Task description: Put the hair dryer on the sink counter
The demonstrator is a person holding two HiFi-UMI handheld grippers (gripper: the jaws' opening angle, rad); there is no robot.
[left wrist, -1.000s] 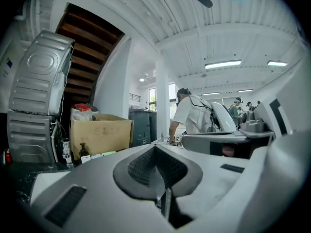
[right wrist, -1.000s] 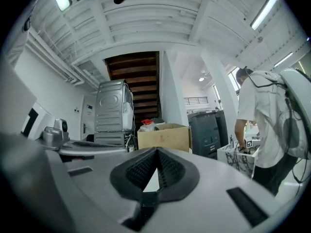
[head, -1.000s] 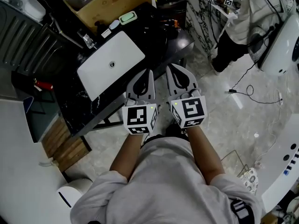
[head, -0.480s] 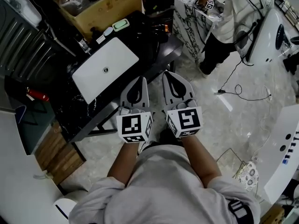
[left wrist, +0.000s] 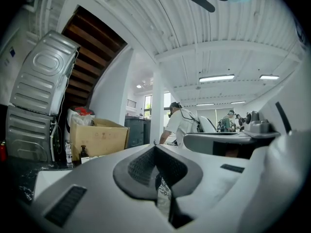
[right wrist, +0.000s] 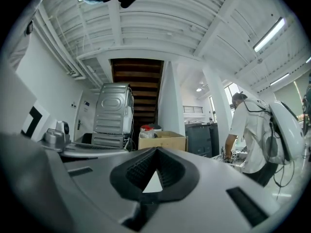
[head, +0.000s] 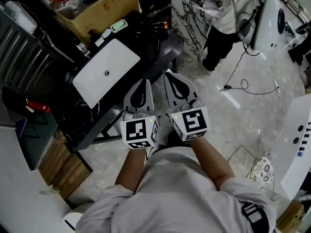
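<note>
In the head view both grippers are held side by side at waist height, jaws pointing away from me. My left gripper [head: 146, 81] is shut with nothing in it, and so is my right gripper [head: 171, 74]. Their tips hang over the near edge of the black sink counter [head: 160, 52], which carries a white basin [head: 107, 72]. The left gripper view shows its jaws [left wrist: 155, 147] closed and empty; the right gripper view shows the same [right wrist: 156, 149]. I cannot make out a hair dryer in any view.
A cardboard box [head: 97, 4] stands behind the counter, with small bottles and a soap dish [head: 119, 25] by the basin. A person [head: 223, 13] stands at a marbled cabinet [head: 187, 13]. A cable [head: 238, 84] lies on the floor. Grey appliances [left wrist: 43, 76] are stacked at the left.
The head view has drifted, so the counter and the standing person sit further left in the picture. Both grippers stay together and shut, a little lower left in frame.
</note>
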